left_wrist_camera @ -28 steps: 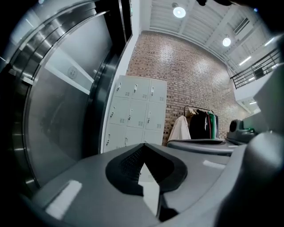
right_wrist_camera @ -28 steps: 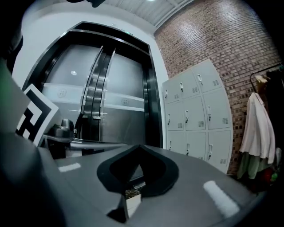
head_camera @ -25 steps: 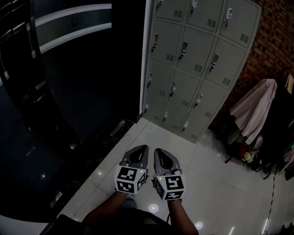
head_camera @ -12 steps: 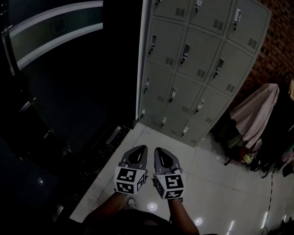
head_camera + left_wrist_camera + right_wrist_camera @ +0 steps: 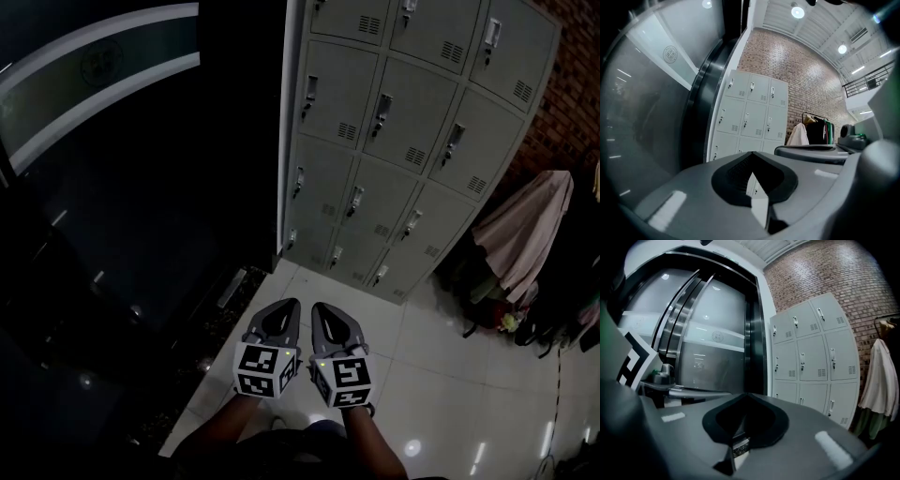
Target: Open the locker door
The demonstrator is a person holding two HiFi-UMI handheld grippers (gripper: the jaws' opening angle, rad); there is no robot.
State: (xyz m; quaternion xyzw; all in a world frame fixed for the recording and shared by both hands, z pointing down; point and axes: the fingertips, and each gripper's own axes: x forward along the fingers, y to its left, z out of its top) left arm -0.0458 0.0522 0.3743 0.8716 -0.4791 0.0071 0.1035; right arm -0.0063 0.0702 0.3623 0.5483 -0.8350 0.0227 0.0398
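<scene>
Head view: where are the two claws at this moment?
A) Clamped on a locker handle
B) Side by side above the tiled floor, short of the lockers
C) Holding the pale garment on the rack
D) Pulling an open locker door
B: the left claw and right claw are side by side over the floor tiles, with bare floor between them and the grey lockers, whose visible doors are all shut.

No legible text, round emblem [image 5: 670, 54] apparently unreadable
</scene>
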